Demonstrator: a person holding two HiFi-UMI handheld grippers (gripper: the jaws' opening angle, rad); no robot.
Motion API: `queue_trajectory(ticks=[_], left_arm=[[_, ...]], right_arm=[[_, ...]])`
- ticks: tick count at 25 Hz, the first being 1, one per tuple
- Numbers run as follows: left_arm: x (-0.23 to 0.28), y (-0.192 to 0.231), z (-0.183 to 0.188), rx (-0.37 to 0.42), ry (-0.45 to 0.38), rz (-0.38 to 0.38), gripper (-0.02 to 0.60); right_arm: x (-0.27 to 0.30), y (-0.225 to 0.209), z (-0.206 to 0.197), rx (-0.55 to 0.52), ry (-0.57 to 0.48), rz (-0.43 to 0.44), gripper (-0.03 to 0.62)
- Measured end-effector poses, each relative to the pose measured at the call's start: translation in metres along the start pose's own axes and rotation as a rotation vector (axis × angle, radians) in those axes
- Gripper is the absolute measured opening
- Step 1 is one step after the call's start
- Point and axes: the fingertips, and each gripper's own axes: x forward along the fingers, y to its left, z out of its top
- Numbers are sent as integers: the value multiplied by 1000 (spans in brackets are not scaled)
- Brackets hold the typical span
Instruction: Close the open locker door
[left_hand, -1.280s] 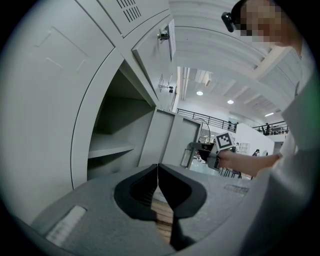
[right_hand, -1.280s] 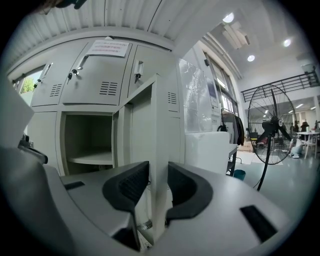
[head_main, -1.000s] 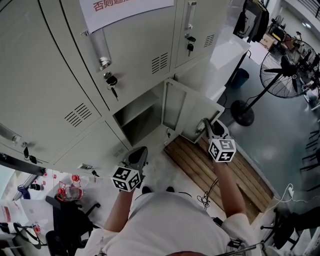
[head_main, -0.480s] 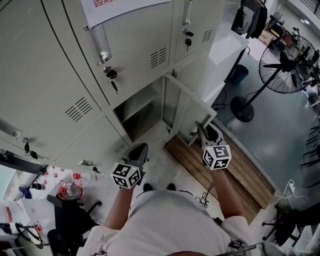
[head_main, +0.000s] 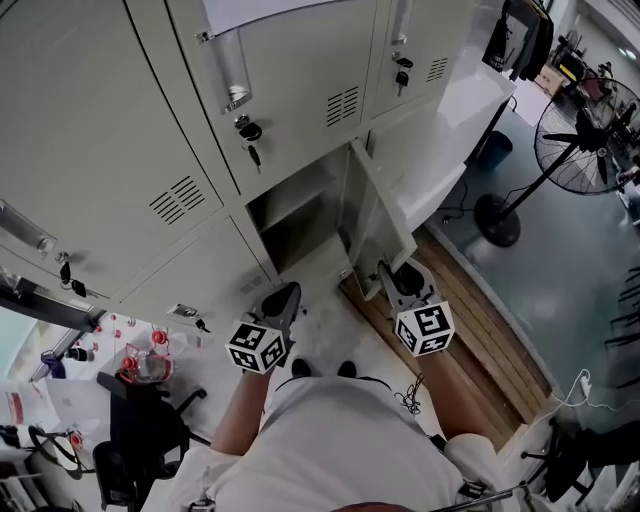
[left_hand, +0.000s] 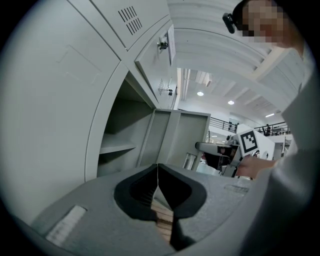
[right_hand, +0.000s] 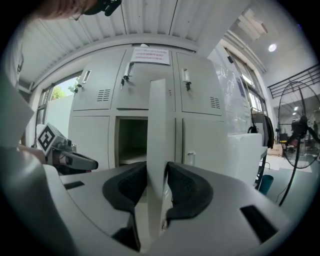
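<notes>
Two claws (head_main: 285, 295) (head_main: 389, 273); one open door (head_main: 378, 212)

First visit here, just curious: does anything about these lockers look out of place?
One lower door stands ajar, swung out from its compartment, while the neighbouring doors are shut. The right gripper clamps its edge.

Reads bright and evenly lit from overhead. Drops into shadow inside the open locker compartment (head_main: 295, 215). Flares at small ceiling lamps (left_hand: 200, 93). Bends hard toward the rims of both gripper views, with black corners. Softens on the nearest surfaces.
</notes>
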Motion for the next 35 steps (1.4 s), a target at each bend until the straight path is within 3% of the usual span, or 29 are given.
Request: queue_trajectory(ticks=[16, 35], left_arm=[[-54, 26, -12, -31, -17, 130, 15], [-90, 54, -5, -42, -65, 242, 15]], right_arm=[[28, 82, 8, -29, -23, 195, 146], [78, 136, 17, -60, -26, 347, 146]])
